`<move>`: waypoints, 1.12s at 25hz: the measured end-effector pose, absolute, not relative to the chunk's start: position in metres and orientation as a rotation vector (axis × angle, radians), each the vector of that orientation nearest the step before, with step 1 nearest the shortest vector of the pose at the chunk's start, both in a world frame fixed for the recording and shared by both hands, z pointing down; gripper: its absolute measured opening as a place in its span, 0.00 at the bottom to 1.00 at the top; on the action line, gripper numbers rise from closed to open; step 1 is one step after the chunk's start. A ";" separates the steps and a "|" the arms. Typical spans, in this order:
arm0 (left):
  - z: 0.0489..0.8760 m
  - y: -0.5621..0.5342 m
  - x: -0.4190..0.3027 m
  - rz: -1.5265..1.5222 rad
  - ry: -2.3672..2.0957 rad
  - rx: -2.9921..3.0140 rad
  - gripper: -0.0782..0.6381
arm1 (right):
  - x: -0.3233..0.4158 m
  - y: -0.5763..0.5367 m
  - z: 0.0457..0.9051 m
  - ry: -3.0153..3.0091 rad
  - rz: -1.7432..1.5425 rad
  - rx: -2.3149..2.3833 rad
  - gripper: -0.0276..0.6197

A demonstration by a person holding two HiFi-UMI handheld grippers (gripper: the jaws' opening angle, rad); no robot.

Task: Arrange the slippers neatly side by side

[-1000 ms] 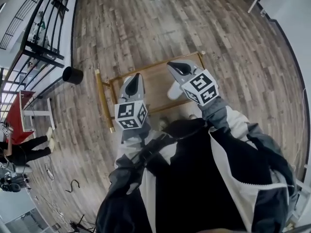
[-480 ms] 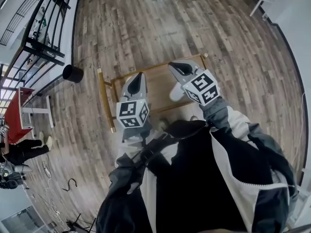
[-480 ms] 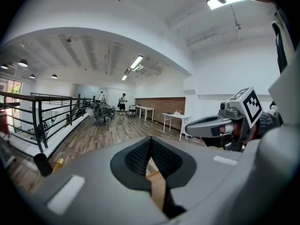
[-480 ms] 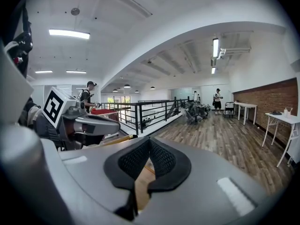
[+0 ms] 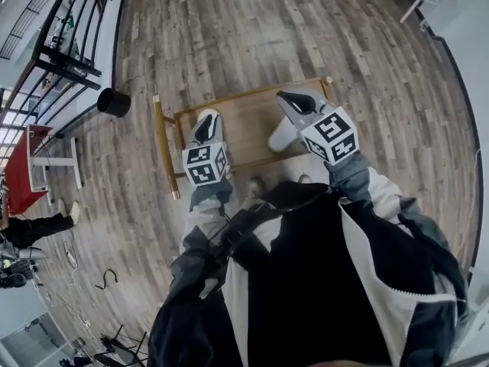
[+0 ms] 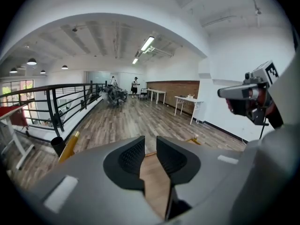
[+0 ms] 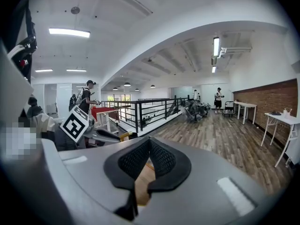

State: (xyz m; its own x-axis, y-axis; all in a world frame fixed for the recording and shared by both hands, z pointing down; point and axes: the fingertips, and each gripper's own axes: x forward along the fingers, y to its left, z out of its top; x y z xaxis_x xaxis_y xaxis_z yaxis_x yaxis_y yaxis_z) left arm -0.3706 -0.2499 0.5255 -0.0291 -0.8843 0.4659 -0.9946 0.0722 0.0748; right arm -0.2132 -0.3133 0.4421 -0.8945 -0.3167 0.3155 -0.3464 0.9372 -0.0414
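left gripper [image 5: 208, 119] has just been opening, jaws slightly apart on nothing above the low wooden desk [image 5: 244, 125]; right gripper [image 5: 284, 98] is clenched, empty. a white slipper [image 5: 280, 138] lies on the desk beside it. best spread wider before nipping its edge.

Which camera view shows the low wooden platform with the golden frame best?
The head view: it shows the low wooden platform with the golden frame nearly whole, from above. The left gripper view shows only a strip of its wood and one golden bar; the right gripper view, only a wood sliver.
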 end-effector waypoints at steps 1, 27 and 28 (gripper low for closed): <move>0.540 -0.249 -0.375 0.402 -1.946 1.836 0.22 | -0.211 -0.315 0.442 -2.785 0.138 0.496 0.05; 0.756 -0.224 -0.435 0.860 -1.659 1.377 0.14 | -0.108 -0.336 0.444 -2.676 0.085 0.796 0.05; 0.756 -0.223 -0.435 0.861 -1.655 1.374 0.14 | -0.107 -0.335 0.444 -2.676 0.089 0.801 0.05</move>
State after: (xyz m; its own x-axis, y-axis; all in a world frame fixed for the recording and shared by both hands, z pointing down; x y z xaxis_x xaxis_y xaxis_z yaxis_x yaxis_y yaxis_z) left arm -0.4355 -0.2228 0.7559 -0.0885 -0.4381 0.8945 -0.9840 0.1777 -0.0104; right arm -0.1069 -0.3354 0.4439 -0.7810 -0.5214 0.3438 -0.5432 0.8387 0.0381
